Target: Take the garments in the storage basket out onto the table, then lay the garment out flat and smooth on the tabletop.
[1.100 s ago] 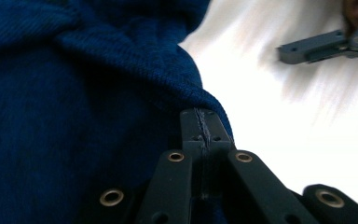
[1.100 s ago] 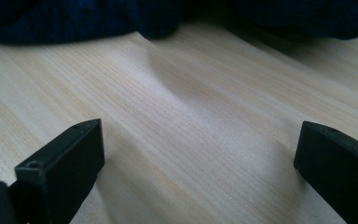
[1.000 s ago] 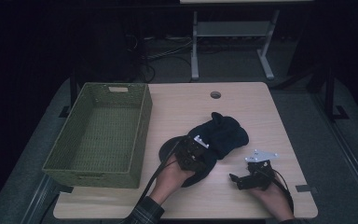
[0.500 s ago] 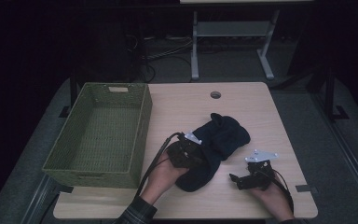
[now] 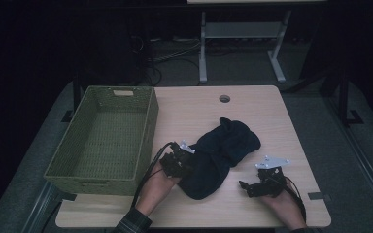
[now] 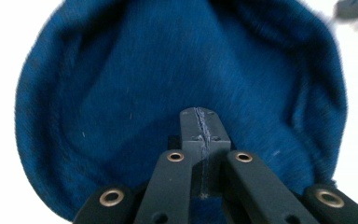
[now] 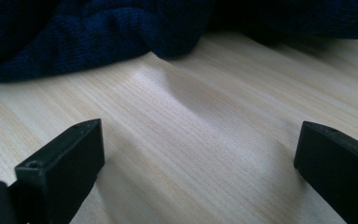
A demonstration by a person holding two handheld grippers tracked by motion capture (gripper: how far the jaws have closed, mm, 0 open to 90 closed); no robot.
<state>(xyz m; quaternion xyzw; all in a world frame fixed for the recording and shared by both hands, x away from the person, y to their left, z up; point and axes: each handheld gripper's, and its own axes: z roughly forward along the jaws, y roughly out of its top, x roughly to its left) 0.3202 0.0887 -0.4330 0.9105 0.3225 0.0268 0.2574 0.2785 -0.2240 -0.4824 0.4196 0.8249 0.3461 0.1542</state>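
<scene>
Lying near the table's (image 5: pixel 252 97) front edge, the dark blue garment (image 5: pixel 218 155) was pinched, apparently by its cloth, in the left gripper's (image 6: pixel 200 140) closed jaws. The right gripper (image 7: pixel 198 154) rested wide open and empty on bare wood by the front right corner.

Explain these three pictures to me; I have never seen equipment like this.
A person sits at a wooden table, holding a two-jaw gripper tool in each hand. The high view looks down from above. The other two come from cameras riding on each gripper, looking along its black jaws. On the table lie a dark blue knitted garment and an empty green woven basket. The left gripper has its jaws shut, apparently pinching the garment's fabric. The right gripper rests on the table beside the garment, jaws open and holding nothing.
</scene>
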